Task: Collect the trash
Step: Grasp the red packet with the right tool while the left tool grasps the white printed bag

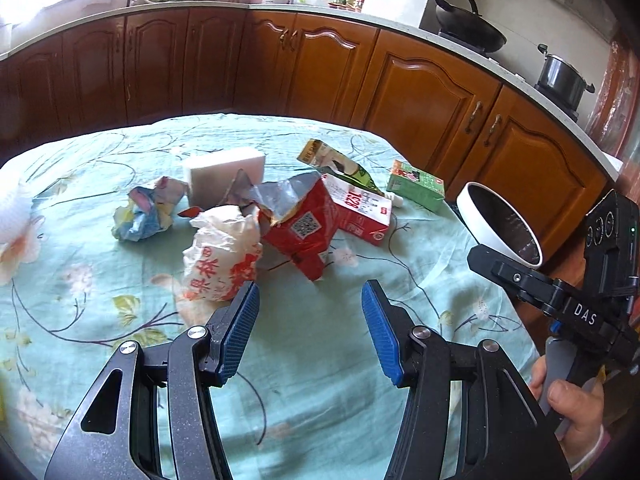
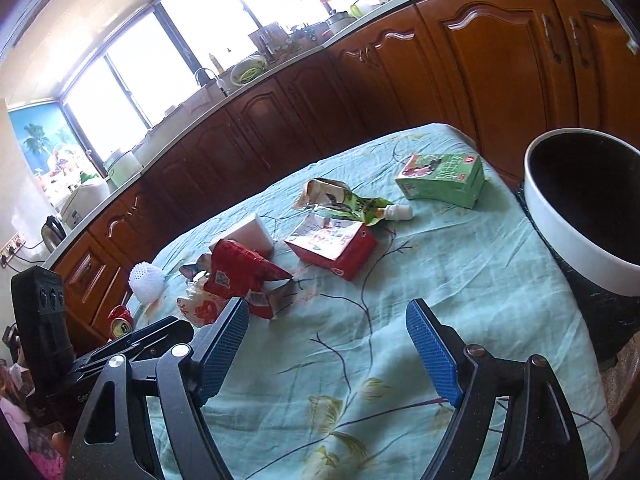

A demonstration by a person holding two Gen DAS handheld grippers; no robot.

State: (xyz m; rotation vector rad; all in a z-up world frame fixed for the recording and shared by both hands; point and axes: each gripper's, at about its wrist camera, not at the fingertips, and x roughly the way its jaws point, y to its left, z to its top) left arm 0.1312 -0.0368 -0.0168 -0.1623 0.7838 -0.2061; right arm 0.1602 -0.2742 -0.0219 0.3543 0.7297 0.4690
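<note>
We hold the left gripper (image 1: 310,300) over the near part of the table (image 1: 320,360), jaws apart with nothing between them. Mid-table, from left to right, lie a crumpled wrapper (image 1: 144,212), a white plastic bag (image 1: 222,260), a torn red packet (image 1: 300,228), a red carton (image 1: 360,212) and a green carton (image 1: 416,186). Beyond the right edge stands the white bin (image 1: 500,224). Our right gripper (image 2: 326,316) also hangs with its jaws wide apart, gripping nothing.

Bare tablecloth (image 1: 312,320) ahead; litter pile (image 1: 296,216) beyond, bin (image 2: 580,216) rightward.
</note>
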